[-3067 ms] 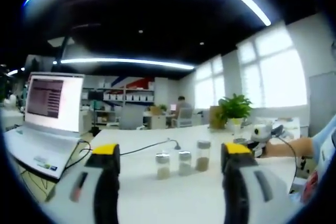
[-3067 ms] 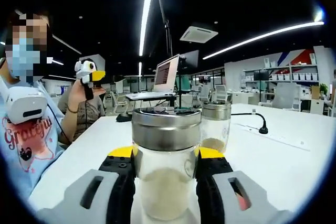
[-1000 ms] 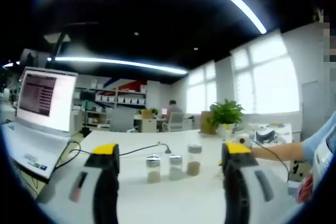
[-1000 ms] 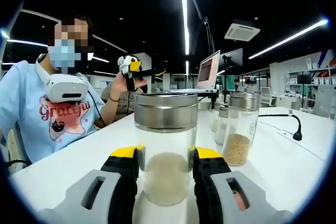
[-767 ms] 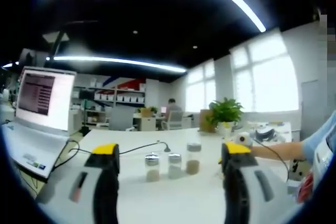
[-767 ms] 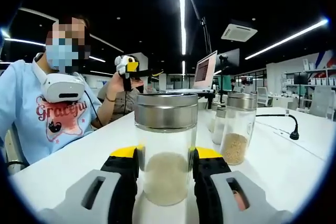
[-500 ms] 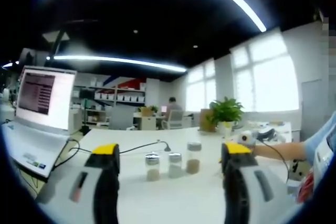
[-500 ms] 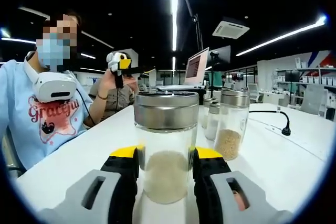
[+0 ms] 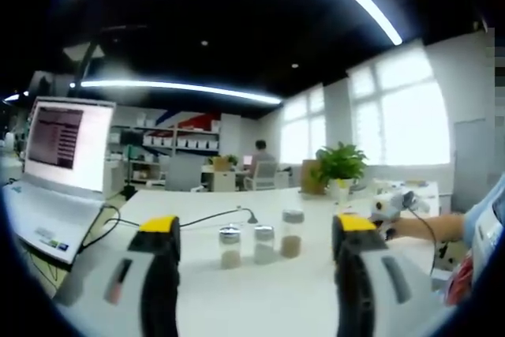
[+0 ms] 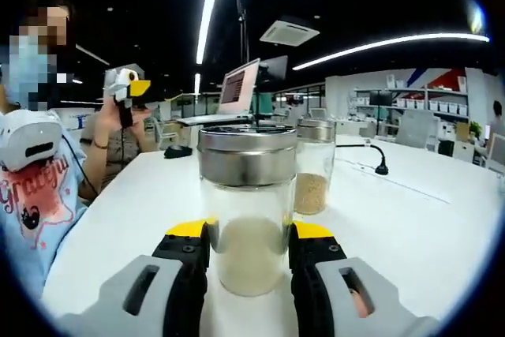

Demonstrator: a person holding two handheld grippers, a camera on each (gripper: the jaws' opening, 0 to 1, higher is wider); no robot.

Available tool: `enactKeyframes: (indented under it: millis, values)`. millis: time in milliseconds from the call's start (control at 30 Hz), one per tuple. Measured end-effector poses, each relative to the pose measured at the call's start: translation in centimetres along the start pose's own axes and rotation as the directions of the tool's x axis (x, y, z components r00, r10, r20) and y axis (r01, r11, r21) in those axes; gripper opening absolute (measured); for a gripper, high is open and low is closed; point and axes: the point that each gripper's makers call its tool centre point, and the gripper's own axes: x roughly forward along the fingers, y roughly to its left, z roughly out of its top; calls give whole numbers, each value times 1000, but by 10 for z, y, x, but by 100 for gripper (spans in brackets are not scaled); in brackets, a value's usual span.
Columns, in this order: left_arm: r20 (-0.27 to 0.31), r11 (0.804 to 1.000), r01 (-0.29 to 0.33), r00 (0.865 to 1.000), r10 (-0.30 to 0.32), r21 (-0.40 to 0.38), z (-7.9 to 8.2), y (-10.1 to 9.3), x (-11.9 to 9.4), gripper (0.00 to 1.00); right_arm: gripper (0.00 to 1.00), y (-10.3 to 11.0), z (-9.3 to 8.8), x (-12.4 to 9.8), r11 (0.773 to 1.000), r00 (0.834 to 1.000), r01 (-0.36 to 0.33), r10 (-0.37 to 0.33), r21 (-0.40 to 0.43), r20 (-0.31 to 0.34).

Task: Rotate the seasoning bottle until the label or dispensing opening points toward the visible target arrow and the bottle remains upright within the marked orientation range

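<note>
In the right gripper view, the right gripper (image 10: 248,254) is seen pinching the seasoning bottle (image 10: 248,207) between its yellow-tipped jaws, pressed against the glass on both sides. The bottle is held upright above or on the white table (image 10: 426,226); whether its base touches the surface cannot be told, as it is hidden between the jaws. A steel lid is carried on the clear glass body, and pale powder fills its lower part. No label or opening can be made out on the side facing the camera. Just behind and to the right, a second jar (image 10: 314,165) with tan granules is seen standing upright on the table. Farther back, a laptop (image 10: 237,88) and a black gooseneck microphone (image 10: 377,162) are visible. At the left, a person in a light blue shirt is seen, with the left gripper (image 10: 126,84) raised in a hand.

In the left gripper view, the left gripper (image 9: 249,242) is held with its jaws spread wide and nothing between them. Framed between them, well apart, three small jars (image 9: 257,243) are seen in a row on the table. A potted plant (image 9: 339,167) stands beyond them.
</note>
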Motion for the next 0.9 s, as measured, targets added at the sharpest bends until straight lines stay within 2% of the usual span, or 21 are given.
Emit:
enactKeyframes:
  millis: [133, 200, 333, 400, 533, 700, 833, 900]
  values:
    - [-5, 1000, 1, 1000, -1, 0, 0, 2, -1, 83, 39, -2, -1, -1, 995, 995, 95, -95, 23, 5]
    - [-6, 1000, -1, 1000, 1, 0, 0, 3, -2, 83, 39, -4, -3, -3, 985, 986, 164, -164, 59, 1]
    - [-2, 1000, -10, 1000, 10, -4, 2, 7, -3, 83, 39, -5, -6, -6, 952, 955, 297, -294, 69, -40]
    - [-10, 1000, -9, 1000, 9, -7, 1, 7, -4, 83, 39, -4, -7, -5, 945, 946, 323, -321, 51, -39]
    - [-6, 1000, 9, 1000, -9, -22, 3, 4, -5, 83, 39, -5, -10, -6, 911, 913, 407, -406, 59, -38]
    - [-7, 1000, -1, 1000, 0, -18, 2, 6, -6, 82, 39, -3, -18, -6, 884, 888, 459, -454, 85, -79]
    - [-3, 1000, -8, 1000, 8, -23, 4, 8, -7, 82, 39, -2, -18, -8, 885, 888, 459, -453, 80, -80]
    - [-3, 1000, -11, 1000, 11, -23, 4, 9, -8, 82, 39, -1, -19, -9, 886, 895, 446, -440, 123, -76]
